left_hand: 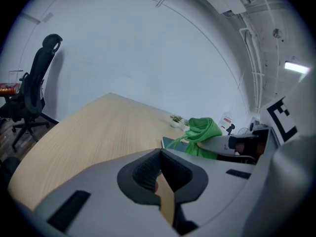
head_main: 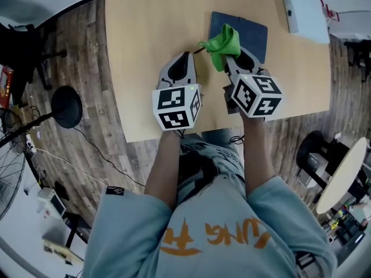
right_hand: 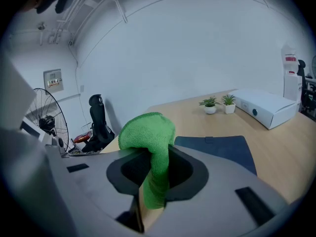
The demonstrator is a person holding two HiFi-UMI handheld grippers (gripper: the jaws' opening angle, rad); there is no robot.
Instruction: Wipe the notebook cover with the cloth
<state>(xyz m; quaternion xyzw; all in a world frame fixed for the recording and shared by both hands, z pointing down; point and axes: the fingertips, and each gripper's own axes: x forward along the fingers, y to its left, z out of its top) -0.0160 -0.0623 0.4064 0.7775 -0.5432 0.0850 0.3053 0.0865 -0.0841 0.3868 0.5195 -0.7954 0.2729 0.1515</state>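
A dark blue notebook [head_main: 249, 33] lies flat on the light wooden table [head_main: 151, 33], right of centre. My right gripper [head_main: 230, 59] is shut on a green cloth [head_main: 223, 44], which bunches up above the notebook's left part. In the right gripper view the green cloth [right_hand: 150, 147] stands pinched between the jaws, with the notebook [right_hand: 217, 149] just beyond to the right. My left gripper [head_main: 184, 64] hovers over bare table left of the notebook, shut with nothing in it. From the left gripper view the cloth [left_hand: 202, 132] and the right gripper [left_hand: 232, 144] show to the right.
A white box [head_main: 304, 7] lies at the table's far right, with small potted plants [right_hand: 218, 103] beside it. An office chair [left_hand: 34, 88] stands off the table's left side. A fan [right_hand: 47, 117] and clutter lie on the floor around.
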